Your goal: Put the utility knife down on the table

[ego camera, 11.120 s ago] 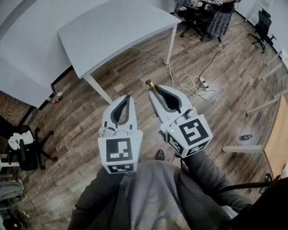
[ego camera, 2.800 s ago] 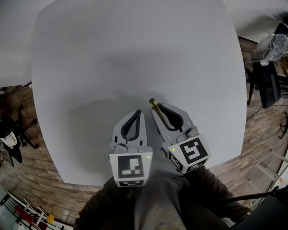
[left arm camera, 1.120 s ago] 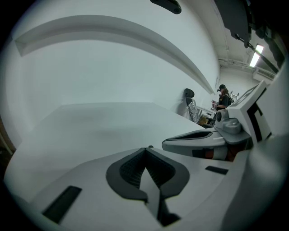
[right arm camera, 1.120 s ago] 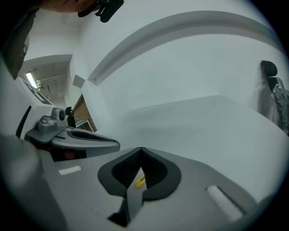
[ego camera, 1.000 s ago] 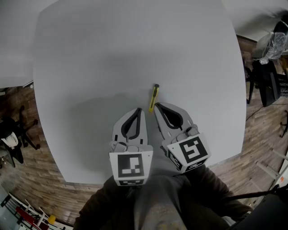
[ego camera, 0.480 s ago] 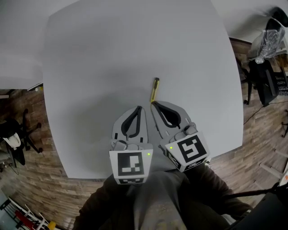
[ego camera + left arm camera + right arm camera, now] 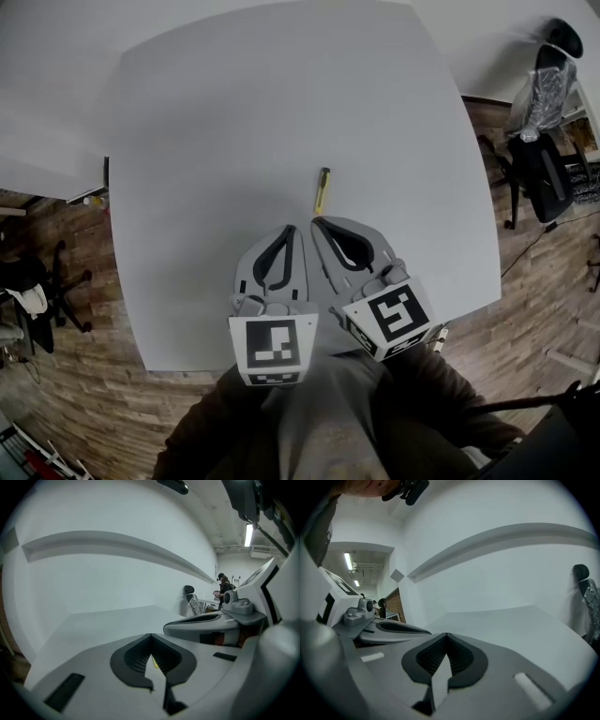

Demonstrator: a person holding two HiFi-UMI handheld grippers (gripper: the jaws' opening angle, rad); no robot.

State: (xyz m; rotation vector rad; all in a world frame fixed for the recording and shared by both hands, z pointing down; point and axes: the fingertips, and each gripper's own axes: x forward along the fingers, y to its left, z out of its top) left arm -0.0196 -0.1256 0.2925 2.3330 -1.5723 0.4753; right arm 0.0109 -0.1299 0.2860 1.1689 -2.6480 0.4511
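The yellow utility knife [image 7: 322, 189] lies flat on the grey table [image 7: 206, 141], pointing away from me, with nothing touching it. My right gripper [image 7: 314, 223] is shut and holds nothing; its tip sits a short way behind the knife's near end. My left gripper [image 7: 292, 228] is shut and bare right beside it. In the left gripper view a yellow sliver of the knife [image 7: 154, 662] shows through the gap behind the closed tips of the left gripper [image 7: 151, 637]. In the right gripper view, only table [image 7: 511, 620] lies ahead of the right gripper [image 7: 446, 635].
The table's near edge runs just in front of my body. A second pale table [image 7: 47, 94] adjoins at the upper left. Office chairs [image 7: 544, 159] stand on the wooden floor [image 7: 75, 394] to the right, another chair [image 7: 37, 291] to the left.
The knife, earlier held in the right gripper, now rests on the table. Both grippers have drawn back from it toward my body over the last second.
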